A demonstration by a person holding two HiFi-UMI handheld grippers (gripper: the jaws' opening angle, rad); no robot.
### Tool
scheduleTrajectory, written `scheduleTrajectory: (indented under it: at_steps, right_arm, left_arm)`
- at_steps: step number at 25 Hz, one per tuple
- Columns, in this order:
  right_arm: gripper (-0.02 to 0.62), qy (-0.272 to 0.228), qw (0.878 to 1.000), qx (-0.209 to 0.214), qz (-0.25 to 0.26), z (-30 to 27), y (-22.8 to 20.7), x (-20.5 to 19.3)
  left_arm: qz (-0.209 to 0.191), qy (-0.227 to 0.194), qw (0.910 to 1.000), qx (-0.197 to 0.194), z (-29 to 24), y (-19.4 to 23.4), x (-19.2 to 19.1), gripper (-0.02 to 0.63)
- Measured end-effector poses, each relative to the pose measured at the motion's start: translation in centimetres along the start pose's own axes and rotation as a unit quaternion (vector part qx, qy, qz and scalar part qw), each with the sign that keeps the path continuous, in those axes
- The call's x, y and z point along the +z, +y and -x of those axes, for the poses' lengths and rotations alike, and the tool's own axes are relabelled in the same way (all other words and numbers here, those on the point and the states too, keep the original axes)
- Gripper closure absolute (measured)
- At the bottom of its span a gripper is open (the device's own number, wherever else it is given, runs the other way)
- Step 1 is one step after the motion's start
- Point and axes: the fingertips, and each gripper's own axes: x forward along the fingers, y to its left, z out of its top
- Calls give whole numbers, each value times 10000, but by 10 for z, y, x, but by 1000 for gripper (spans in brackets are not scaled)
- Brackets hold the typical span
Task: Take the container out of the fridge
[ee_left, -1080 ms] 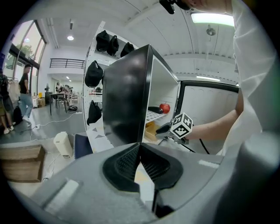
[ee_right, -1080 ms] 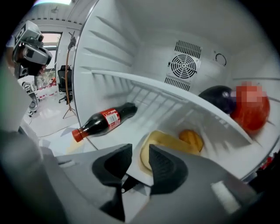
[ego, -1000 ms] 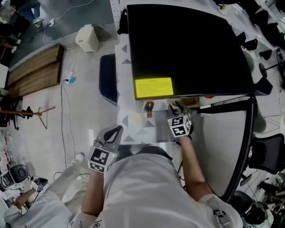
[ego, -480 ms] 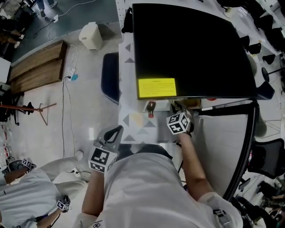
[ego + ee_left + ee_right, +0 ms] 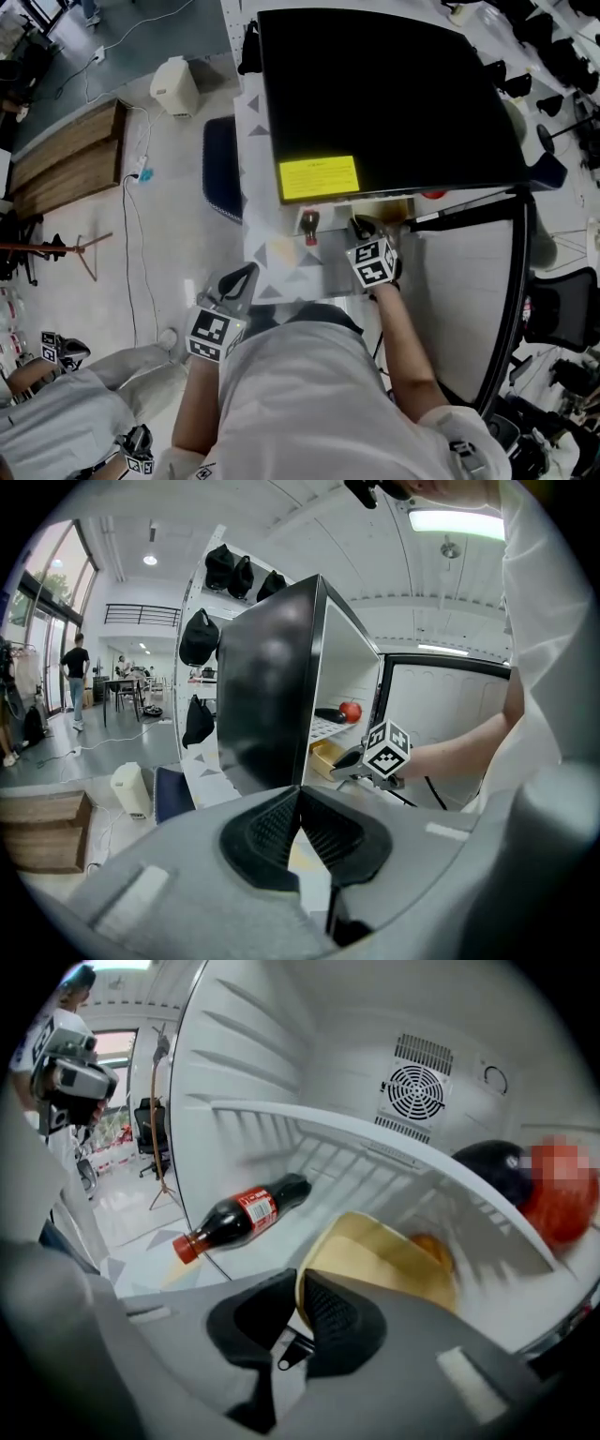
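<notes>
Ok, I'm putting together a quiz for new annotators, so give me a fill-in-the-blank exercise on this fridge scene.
1. The right gripper grips the rim of the yellow ____ inside the fridge.
2. The cola bottle lies on its ____.
3. The left gripper has its jaws ____, with nothing between them.
Missing words: container; side; shut. The right gripper's jaws have just been closing on that rim.
</notes>
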Motion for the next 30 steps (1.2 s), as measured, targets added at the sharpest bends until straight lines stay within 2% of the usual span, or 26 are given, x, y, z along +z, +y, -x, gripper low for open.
scheduleTrajectory:
  at_steps: [6,17,23,30]
  right_arm:
    - [566,-463,9962,90,-737,35,10,17]
    - [567,-1017,9818,104,-1600,98,21,30]
    - [566,-1325,9739,61,-1841,134,30,43]
    - [566,-1701,9665,-27,-1923,178,43,58]
  left_arm:
    - [-125,-57,9992,-371,-7,-8,6,597]
    - [-372,-232,9928,-1112,-30,-27,22,597]
    - [-509,-327,9859,-1557,-41,-40,36,597]
    - [-684,-670,9739,-2058,-48,-61,65,597]
